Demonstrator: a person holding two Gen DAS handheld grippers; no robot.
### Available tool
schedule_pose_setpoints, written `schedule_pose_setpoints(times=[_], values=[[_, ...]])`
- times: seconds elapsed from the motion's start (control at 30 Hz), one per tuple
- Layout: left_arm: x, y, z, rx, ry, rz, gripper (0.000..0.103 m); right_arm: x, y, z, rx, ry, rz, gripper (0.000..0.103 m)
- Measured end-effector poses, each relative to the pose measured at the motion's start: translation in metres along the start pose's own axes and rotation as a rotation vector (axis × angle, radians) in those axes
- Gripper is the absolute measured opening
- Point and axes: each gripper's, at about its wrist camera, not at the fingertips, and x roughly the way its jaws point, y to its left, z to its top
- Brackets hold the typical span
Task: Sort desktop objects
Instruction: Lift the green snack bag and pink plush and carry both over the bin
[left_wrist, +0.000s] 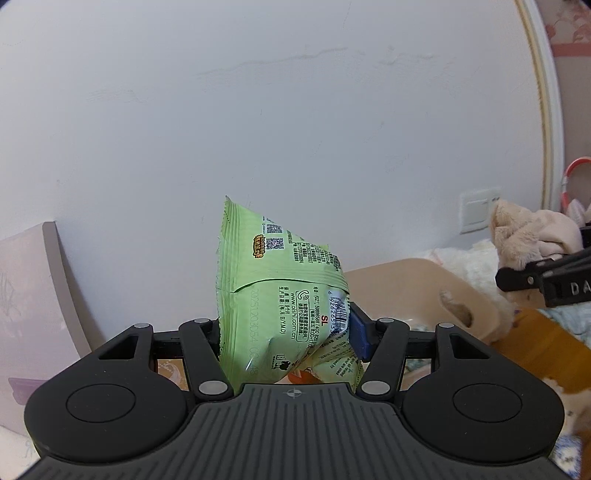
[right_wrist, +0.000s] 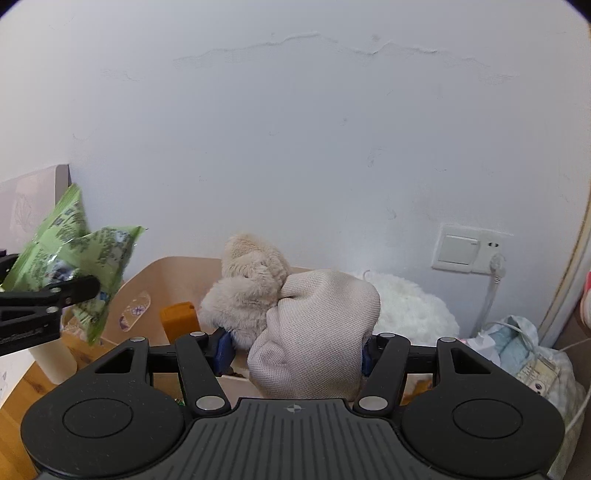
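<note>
The green snack packet (left_wrist: 284, 306) stands pinched between your left fingers (left_wrist: 221, 334), its crimped top edge above them and its lower corner crumpled down toward the gripper body. The grip sits low on the packet and off to one side, so most of the bag is unsupported; judged from that, it could swing or slip if you turn the wrist sharply. Keep the left gripper (left_wrist: 286, 336) level and travel smoothly.

The plush toy (right_wrist: 255, 280), with its knitted beige part (right_wrist: 314, 332) nearest the camera, is clamped between your right fingers (right_wrist: 222, 349). The knit fills the gap completely and the furry part bulges out above and to the left of the fingers. The hold looks firm, but soft stuffing yields, so do not relax the right gripper (right_wrist: 295, 350) before the toy is over its place.

Beyond and below both sets of fingers lies a tan bin (right_wrist: 173, 273) with a cut-out handle; a white fluffy thing (right_wrist: 410, 314) sits to the right of the right fingers. I cannot tell which container is meant for which item. Both items are clear of the table (left_wrist: 543, 343) and well apart from each other; keep them so, and lower each fully into its container before releasing.
</note>
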Motion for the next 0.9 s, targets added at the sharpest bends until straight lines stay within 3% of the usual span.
schedule_pose_setpoints(times=[0.4, 0.63, 0.77, 0.83, 0.9], values=[[0.096, -0.009, 0.0, 0.014, 0.2, 0.055, 0.059, 0.091, 0.026, 0.004, -0.087, 0.129, -0.022, 0.058], [0.129, -0.01, -0.013, 0.03, 0.302, 0.052, 0.06, 0.128, 0.031, -0.001, -0.102, 0.189, -0.017, 0.059], [0.135, -0.011, -0.016, 0.021, 0.315, 0.036, 0.065, 0.143, 0.036, -0.009, -0.123, 0.229, -0.006, 0.063], [0.134, -0.012, -0.017, 0.023, 0.321, 0.04, 0.076, 0.146, 0.036, -0.011, -0.12, 0.229, -0.017, 0.072], [0.132, -0.012, -0.016, 0.027, 0.33, 0.048, 0.083, 0.147, 0.034, -0.012, -0.114, 0.223, -0.011, 0.075]])
